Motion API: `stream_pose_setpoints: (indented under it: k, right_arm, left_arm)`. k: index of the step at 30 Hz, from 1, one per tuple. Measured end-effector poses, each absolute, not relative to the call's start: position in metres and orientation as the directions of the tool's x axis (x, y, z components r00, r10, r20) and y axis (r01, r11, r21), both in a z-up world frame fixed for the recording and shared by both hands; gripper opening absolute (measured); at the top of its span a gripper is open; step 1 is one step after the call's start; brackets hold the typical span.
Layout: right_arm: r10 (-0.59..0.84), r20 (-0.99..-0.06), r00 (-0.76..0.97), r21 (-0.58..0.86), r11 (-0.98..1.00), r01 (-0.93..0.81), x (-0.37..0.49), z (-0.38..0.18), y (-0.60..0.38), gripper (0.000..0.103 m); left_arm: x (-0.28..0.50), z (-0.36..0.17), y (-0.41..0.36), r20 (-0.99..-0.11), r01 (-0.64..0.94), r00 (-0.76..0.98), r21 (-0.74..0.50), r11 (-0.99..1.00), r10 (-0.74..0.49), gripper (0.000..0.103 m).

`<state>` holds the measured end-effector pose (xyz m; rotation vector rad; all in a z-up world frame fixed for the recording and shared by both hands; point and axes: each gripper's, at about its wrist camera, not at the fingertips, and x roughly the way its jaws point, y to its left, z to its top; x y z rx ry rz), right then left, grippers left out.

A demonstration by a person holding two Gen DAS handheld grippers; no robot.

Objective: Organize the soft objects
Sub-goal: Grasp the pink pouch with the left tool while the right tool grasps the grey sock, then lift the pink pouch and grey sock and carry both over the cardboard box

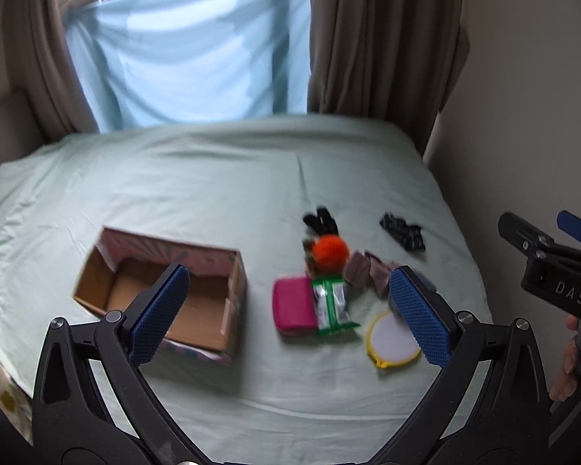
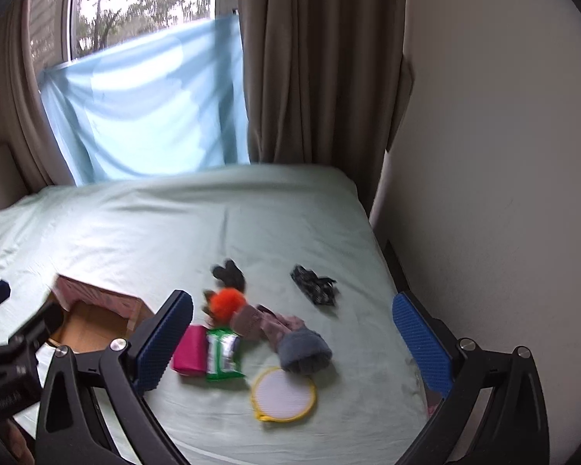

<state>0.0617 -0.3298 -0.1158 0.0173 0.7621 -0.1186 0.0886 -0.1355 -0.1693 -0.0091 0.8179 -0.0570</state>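
Centre-frame on the pale green bedsheet (image 2: 290,209): orange-and-black plush toy (image 2: 226,302), grey-pink sock (image 2: 290,337), magenta pouch (image 2: 191,350), green snack packet (image 2: 222,354), yellow-rimmed round mesh pad (image 2: 283,394), black patterned cloth (image 2: 314,285) upper right. Open cardboard box (image 1: 166,290) sits lower left. Left gripper (image 1: 286,306) and right gripper (image 2: 294,341) both spread wide, holding nothing, above the bed.

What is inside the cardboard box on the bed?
The cardboard box shows only bare brown floor. The left gripper finger covers part of it, and its near corner stays hidden.
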Motion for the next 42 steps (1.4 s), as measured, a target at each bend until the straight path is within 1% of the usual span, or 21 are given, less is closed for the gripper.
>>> stream_pose_setpoints:
  k: [7, 12, 16, 18, 22, 26, 28, 31, 33, 34, 36, 37, 38, 39, 41, 42]
  right_arm:
    - [-0.1, -0.767, 0.634, -0.017, 0.991, 0.136, 0.095, -0.194, -0.354, 0.103]
    - [-0.095, -0.813, 0.574, -0.018, 0.99, 0.139, 0.119, -0.259, -0.363, 0.103]
    - [-0.075, -0.847, 0.526, -0.013, 0.992, 0.122, 0.138, -0.305, -0.365, 0.103]
    - [-0.073, -0.859, 0.506, -0.013, 0.993, 0.12, 0.147, -0.324, -0.366, 0.103]
    - [-0.062, -0.88, 0.471, -0.006, 0.993, 0.119, 0.157, -0.353, -0.364, 0.103]
    - [-0.069, -0.891, 0.448, -0.021, 0.994, 0.112, 0.163, -0.372, -0.36, 0.103]
    - [-0.068, -0.901, 0.429, -0.021, 0.994, 0.112, 0.166, -0.381, -0.36, 0.103]
    - [-0.075, -0.911, 0.405, -0.033, 0.993, 0.11, 0.171, -0.393, -0.364, 0.102]
    - [-0.08, -0.913, 0.399, -0.039, 0.993, 0.109, 0.174, -0.398, -0.367, 0.098]
    - [-0.077, -0.915, 0.396, -0.036, 0.993, 0.109, 0.176, -0.4, -0.369, 0.097]
    - [-0.06, -0.918, 0.392, -0.017, 0.994, 0.112, 0.178, -0.403, -0.373, 0.088]
    - [-0.045, -0.92, 0.389, -0.002, 0.994, 0.111, 0.18, -0.405, -0.374, 0.081]
    - [-0.028, -0.923, 0.384, 0.015, 0.994, 0.109, 0.181, -0.406, -0.375, 0.076]
    - [-0.019, -0.924, 0.381, 0.025, 0.994, 0.11, 0.182, -0.407, -0.376, 0.075]
    - [-0.008, -0.925, 0.379, 0.038, 0.993, 0.114, 0.184, -0.409, -0.376, 0.068]
    - [-0.004, -0.925, 0.38, 0.044, 0.992, 0.117, 0.184, -0.409, -0.376, 0.066]
  left_arm:
    - [0.137, -0.271, -0.153, -0.83, -0.034, 0.556, -0.069, 0.997, -0.039, 0.102]
    - [0.17, -0.343, -0.157, -0.874, -0.082, 0.485, -0.04, 0.996, 0.004, 0.102]
    - [0.191, -0.381, -0.154, -0.899, -0.115, 0.437, -0.034, 0.993, 0.02, 0.102]
    - [0.201, -0.397, -0.157, -0.913, -0.107, 0.406, 0.0, 0.994, 0.044, 0.101]
    - [0.214, -0.423, -0.158, -0.934, -0.09, 0.35, 0.037, 0.995, 0.067, 0.096]
    - [0.224, -0.437, -0.156, -0.948, -0.091, 0.31, 0.043, 0.995, 0.069, 0.094]
    - [0.229, -0.446, -0.155, -0.956, -0.082, 0.285, 0.042, 0.996, 0.064, 0.083]
    - [0.237, -0.458, -0.157, -0.967, -0.054, 0.245, 0.051, 0.997, 0.063, 0.08]
    - [0.242, -0.463, -0.16, -0.97, -0.032, 0.234, 0.056, 0.998, 0.062, 0.077]
    - [0.244, -0.465, -0.162, -0.972, -0.018, 0.226, 0.057, 0.998, 0.06, 0.074]
    - [0.249, -0.471, -0.164, -0.978, -0.003, 0.2, 0.054, 0.999, 0.053, 0.07]
    - [0.252, -0.475, -0.165, -0.981, 0.001, 0.188, 0.055, 0.999, 0.054, 0.069]
    - [0.256, -0.479, -0.163, -0.983, 0.002, 0.177, 0.044, 0.999, 0.043, 0.069]
    - [0.258, -0.48, -0.162, -0.984, -0.002, 0.172, 0.035, 0.999, 0.035, 0.067]
    - [0.261, -0.481, -0.159, -0.985, -0.002, 0.171, 0.02, 1.0, 0.02, 0.063]
    - [0.261, -0.481, -0.158, -0.985, 0.006, 0.174, 0.022, 1.0, 0.02, 0.06]
